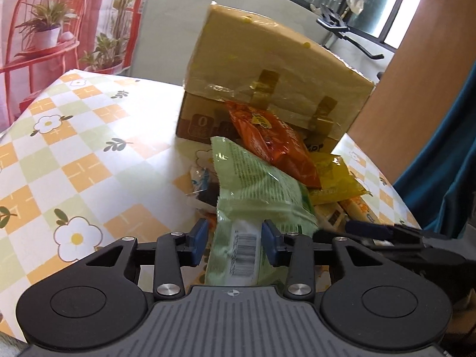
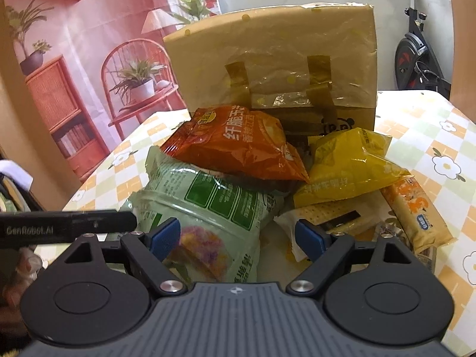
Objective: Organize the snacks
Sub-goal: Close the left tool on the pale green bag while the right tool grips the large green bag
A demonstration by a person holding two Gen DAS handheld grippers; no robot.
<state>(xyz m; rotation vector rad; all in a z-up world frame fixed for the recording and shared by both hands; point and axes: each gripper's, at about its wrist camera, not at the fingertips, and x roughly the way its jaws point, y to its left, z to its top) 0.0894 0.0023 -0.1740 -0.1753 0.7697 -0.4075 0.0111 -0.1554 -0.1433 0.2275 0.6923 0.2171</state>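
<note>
I count one cardboard box (image 2: 273,59), one green packet (image 2: 208,208), one orange packet (image 2: 241,145), one yellow packet (image 2: 348,163), two cracker packs (image 2: 416,208).

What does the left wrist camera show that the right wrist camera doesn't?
Only the left wrist view shows the left claw with the barcode end of the green bag between its blue pads, and a bike handlebar by the window.

Only the right wrist view shows the right claw open over the pile, an orange cracker pack and an exercise bike.

Both show the green bag, the red bag, the yellow bag and the cardboard box on the checked tablecloth.
</note>
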